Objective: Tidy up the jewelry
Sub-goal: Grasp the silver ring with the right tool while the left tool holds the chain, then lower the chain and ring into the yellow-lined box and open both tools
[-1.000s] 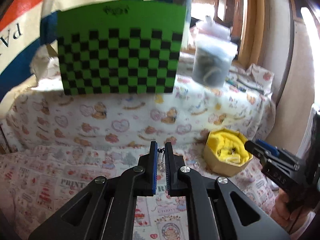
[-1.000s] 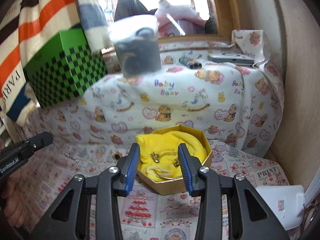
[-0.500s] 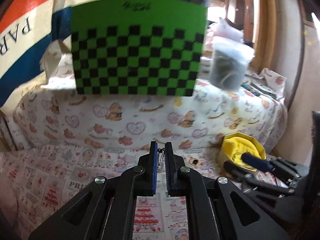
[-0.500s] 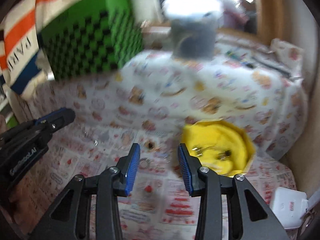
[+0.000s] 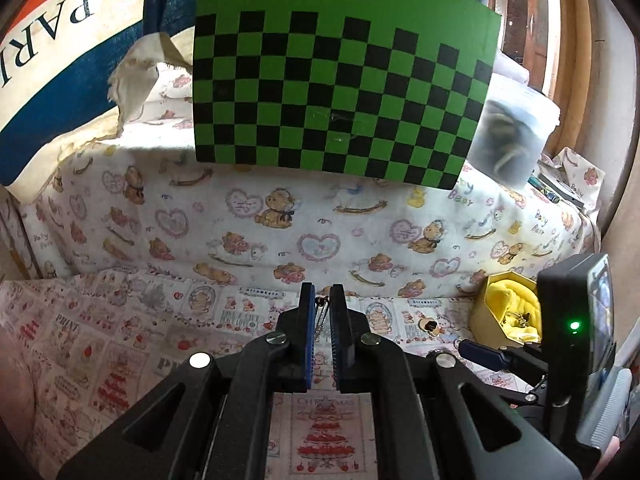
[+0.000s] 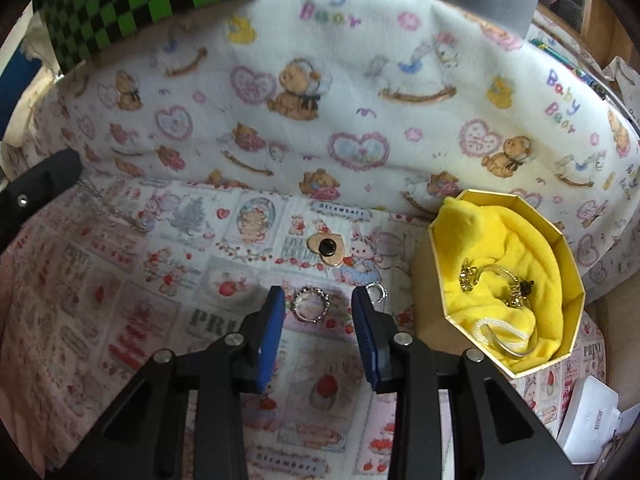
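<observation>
My left gripper [image 5: 322, 300] is shut on a thin silver chain [image 5: 320, 316] that hangs between its pads above the printed cloth. The chain also shows in the right wrist view [image 6: 116, 210], trailing from the left gripper's fingertip [image 6: 44, 178]. My right gripper [image 6: 318, 300] is open, low over the cloth, with a silver ring [image 6: 310, 304] lying between its fingertips. A smaller silver ring [image 6: 376, 292] lies just right of it. A gold heart piece with a black centre [image 6: 328, 248] lies farther ahead. The gold box with yellow lining [image 6: 504, 276] holds several pieces; it also shows in the left wrist view [image 5: 508, 308].
A green and black checkered box [image 5: 340, 92] stands on the raised ledge behind, with a clear plastic tub [image 5: 512, 140] to its right. A striped bag [image 5: 60, 52] hangs at the far left. A white device [image 6: 592, 420] lies at the right wrist view's lower right.
My right gripper has swung left from the yellow-lined box and dropped low over the silver ring. My left gripper has drifted left, still holding the chain.
</observation>
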`<state>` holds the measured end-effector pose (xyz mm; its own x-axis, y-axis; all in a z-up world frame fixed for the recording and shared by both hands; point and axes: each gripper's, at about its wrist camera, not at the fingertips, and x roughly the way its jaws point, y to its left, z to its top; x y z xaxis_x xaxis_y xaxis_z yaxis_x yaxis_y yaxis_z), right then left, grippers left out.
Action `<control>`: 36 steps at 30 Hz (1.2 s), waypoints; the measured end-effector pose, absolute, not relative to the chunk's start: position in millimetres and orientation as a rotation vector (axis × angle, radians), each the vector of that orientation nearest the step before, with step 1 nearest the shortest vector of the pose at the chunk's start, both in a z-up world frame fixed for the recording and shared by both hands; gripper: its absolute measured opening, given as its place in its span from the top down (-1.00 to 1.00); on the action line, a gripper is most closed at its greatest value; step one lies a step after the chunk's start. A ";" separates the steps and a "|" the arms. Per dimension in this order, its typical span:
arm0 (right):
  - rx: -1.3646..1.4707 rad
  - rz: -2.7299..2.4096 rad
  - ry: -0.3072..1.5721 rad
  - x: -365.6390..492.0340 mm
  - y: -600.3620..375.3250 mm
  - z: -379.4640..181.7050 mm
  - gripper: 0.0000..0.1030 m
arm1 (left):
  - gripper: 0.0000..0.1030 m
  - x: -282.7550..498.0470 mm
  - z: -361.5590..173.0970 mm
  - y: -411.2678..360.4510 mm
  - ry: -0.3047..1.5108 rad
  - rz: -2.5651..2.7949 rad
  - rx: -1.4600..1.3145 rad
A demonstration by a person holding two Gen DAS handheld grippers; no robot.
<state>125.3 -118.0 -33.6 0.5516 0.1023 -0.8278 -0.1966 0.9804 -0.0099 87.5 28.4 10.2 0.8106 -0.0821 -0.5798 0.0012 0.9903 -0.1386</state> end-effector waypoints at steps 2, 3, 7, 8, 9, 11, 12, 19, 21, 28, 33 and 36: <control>-0.117 0.175 0.982 128.6 -116.4 -38.0 0.39 | 0.88 88.5 8.7 27.5 0.628 -0.042 -0.128; -0.118 0.177 0.977 127.7 -115.8 -38.6 0.39 | 0.88 88.6 8.1 26.8 0.629 -0.041 -0.125; -0.092 0.205 0.984 129.8 -119.5 -42.4 0.64 | 0.88 88.8 7.6 25.3 0.628 -0.041 -0.120; -0.080 0.223 0.984 128.2 -121.4 -41.6 0.64 | 0.88 89.0 7.3 25.3 0.629 -0.040 -0.119; -0.080 0.223 0.984 128.2 -121.4 -41.6 0.65 | 0.88 89.0 6.9 25.3 0.629 -0.039 -0.118; -0.063 0.226 0.967 122.9 -128.0 -41.0 0.65 | 0.88 89.9 6.2 26.3 0.630 -0.040 -0.118; -0.051 0.232 0.956 119.3 -132.8 -38.5 0.65 | 0.88 89.9 5.8 26.2 0.632 -0.037 -0.118; 0.006 0.289 0.834 81.5 -162.4 -20.8 0.65 | 0.88 81.0 13.1 23.0 0.596 -0.016 -0.103; 0.038 0.311 0.784 70.7 -171.2 -15.3 0.64 | 0.88 77.3 15.7 19.1 0.572 -0.012 -0.080; 0.078 0.289 0.633 44.4 -201.1 6.2 0.65 | 0.88 56.8 28.1 8.4 0.405 0.026 -0.022; 0.092 0.249 0.526 36.8 -214.4 26.2 0.65 | 0.88 41.0 42.7 8.0 0.310 0.026 -0.035; 0.115 0.233 0.510 40.9 -220.6 32.2 0.64 | 0.88 38.0 45.4 5.4 0.293 0.022 -0.026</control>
<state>40.9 -220.6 32.2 0.8474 0.2487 -0.4692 -0.1916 0.9672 0.1666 38.0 5.4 45.4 0.9571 0.0184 -0.2893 -0.0259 0.9994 -0.0220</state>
